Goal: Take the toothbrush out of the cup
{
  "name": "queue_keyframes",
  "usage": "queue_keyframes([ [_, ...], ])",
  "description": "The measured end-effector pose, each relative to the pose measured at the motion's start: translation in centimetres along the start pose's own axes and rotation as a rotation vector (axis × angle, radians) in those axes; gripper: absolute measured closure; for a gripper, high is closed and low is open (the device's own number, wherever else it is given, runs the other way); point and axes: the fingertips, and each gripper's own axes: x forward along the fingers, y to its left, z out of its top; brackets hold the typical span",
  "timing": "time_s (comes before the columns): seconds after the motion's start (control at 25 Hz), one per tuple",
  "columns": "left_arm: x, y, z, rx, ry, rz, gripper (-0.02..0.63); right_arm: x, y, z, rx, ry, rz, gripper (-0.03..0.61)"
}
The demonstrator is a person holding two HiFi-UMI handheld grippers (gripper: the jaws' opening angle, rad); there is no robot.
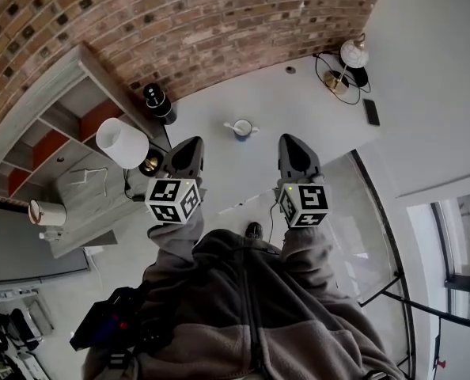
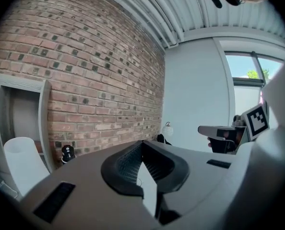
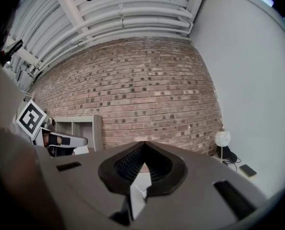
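A small blue cup (image 1: 242,131) stands on the white table (image 1: 298,101), and a white toothbrush (image 1: 240,125) rests in it across the rim. My left gripper (image 1: 191,143) is below and left of the cup, shut and holding nothing. My right gripper (image 1: 291,140) is below and right of the cup, also shut and empty. Both are held short of the cup, which sits between them a little further off. The left gripper view shows shut jaws at the left gripper (image 2: 142,143) aimed at a brick wall. The right gripper (image 3: 143,144) looks the same. Neither gripper view shows the cup.
A white lamp shade (image 1: 122,142) and a black cylinder (image 1: 158,101) stand at the table's left end. A globe lamp (image 1: 352,54) and a dark phone (image 1: 372,111) lie at the far right. A grey shelf unit (image 1: 57,137) stands against the brick wall (image 1: 180,14).
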Motion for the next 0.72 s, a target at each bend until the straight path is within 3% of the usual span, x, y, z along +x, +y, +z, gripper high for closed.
queue_keyframes([
  [0.36, 5.0, 1.1, 0.1, -0.011, 0.024, 0.036, 0.609, 5.7, -2.6, -0.7, 0.045, 0.014, 0.088, 0.578],
  [0.72, 5.3, 4.6, -3.2, -0.070, 0.099, 0.057, 0.609, 9.9, 1.7, -5.9, -0.063, 0.199, 0.197, 0.577],
])
